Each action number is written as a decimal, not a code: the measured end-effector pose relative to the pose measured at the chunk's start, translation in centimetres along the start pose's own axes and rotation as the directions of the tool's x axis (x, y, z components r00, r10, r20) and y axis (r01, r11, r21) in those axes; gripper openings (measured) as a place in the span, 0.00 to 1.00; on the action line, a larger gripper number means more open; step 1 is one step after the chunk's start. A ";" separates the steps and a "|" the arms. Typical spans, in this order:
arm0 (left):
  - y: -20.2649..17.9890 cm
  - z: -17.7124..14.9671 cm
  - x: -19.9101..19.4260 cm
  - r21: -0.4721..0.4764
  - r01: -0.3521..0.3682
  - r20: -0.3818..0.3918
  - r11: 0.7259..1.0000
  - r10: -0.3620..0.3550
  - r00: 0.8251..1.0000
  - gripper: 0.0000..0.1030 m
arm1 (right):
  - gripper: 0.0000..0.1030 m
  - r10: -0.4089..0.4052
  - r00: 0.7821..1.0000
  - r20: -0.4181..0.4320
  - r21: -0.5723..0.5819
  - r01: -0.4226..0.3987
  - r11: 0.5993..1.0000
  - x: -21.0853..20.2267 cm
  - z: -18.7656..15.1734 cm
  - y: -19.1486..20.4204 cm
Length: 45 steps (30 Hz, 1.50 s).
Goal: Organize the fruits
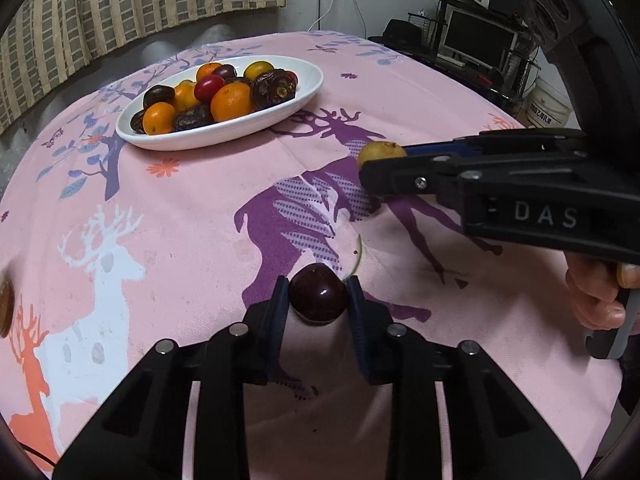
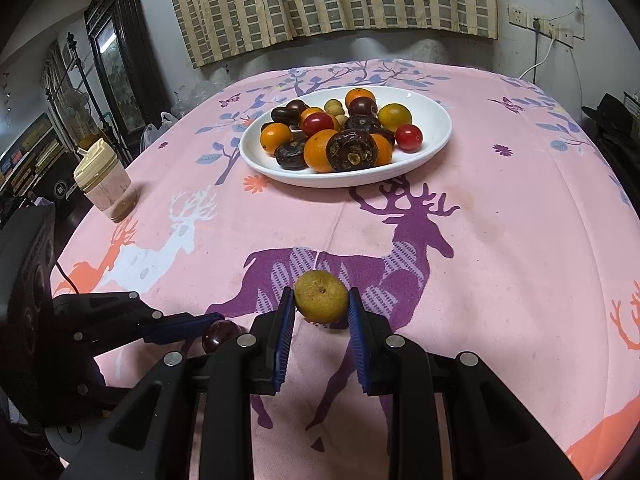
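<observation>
My left gripper (image 1: 319,286) is shut on a dark red cherry (image 1: 319,298) low over the pink tablecloth; a thin stem curls off its right side. In the right wrist view that cherry (image 2: 218,334) shows at the lower left, at the tip of the left gripper (image 2: 212,326). A small yellow-brown round fruit (image 2: 321,296) sits between the blue pads of my right gripper (image 2: 320,300), which is shut on it. The left wrist view shows the right gripper (image 1: 376,160) at mid right with the same fruit (image 1: 380,152) at its tip. A white oval plate (image 2: 432,120) (image 1: 308,80) holding oranges, cherry tomatoes and dark fruits stands farther back.
A plastic jar (image 2: 105,184) with a cream lid stands near the table's left edge. The tablecloth (image 2: 500,240) has deer prints. A hand (image 1: 596,292) holds the right gripper's handle. A desk with a monitor (image 1: 476,36) stands beyond the table's far right.
</observation>
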<state>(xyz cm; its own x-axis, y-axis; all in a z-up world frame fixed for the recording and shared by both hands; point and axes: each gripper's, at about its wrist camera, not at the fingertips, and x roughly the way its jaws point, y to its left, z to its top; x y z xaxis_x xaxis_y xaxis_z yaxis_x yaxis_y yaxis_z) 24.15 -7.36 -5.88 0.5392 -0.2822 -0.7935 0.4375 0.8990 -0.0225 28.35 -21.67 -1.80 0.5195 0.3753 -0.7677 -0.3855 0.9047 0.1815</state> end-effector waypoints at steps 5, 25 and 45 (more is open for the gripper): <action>0.3 0.1 -0.7 -0.012 -0.013 0.023 1.000 0.013 1.000 0.28 | 0.26 0.008 1.000 0.016 -0.004 -0.008 1.000 -0.2 0.0 0.0; 11.5 17.7 3.7 -0.232 -0.283 0.086 0.931 0.309 0.947 0.73 | 0.79 -0.070 0.965 0.251 0.017 0.068 0.998 3.4 12.1 -3.2; 7.2 -0.6 -7.8 -0.285 -0.285 0.091 0.915 0.322 0.942 0.95 | 0.97 -0.109 0.982 0.155 -0.079 0.122 0.989 -5.1 -4.2 0.9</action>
<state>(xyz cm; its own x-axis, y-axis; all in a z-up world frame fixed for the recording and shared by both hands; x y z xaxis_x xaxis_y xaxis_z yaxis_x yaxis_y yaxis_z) 22.67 1.47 -0.22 0.7146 -0.0070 -0.6995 0.0417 0.9986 0.0326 22.19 -23.55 -0.31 0.6700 0.3015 -0.6784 -0.3783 0.9249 0.0376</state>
